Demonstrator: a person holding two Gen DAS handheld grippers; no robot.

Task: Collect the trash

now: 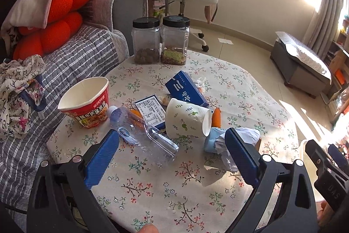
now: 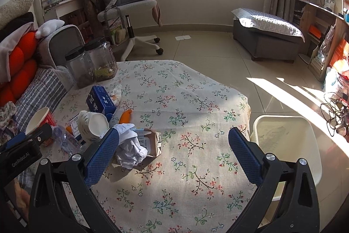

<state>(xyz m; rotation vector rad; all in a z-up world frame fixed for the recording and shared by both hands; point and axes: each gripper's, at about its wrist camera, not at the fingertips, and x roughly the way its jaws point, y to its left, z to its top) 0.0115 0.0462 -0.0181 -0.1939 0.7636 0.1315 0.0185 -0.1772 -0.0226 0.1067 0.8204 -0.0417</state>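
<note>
Both the left tool (image 1: 172, 153) and right tool (image 2: 173, 151) hang spread wide, gripping nothing. A crushed clear plastic bottle (image 1: 144, 133) and crumpled white paper (image 2: 128, 149) lie beside the tipped floral paper cup (image 1: 187, 120).

The small brown-and-white milk carton (image 2: 150, 142) is half buried under crumpled white tissue paper (image 2: 128, 149). At three o'clock, the cream plastic bin (image 2: 290, 123) is partly hidden behind the worktop's edge. The dark blue flat packet's (image 1: 150, 110) print is too small to read.
</note>
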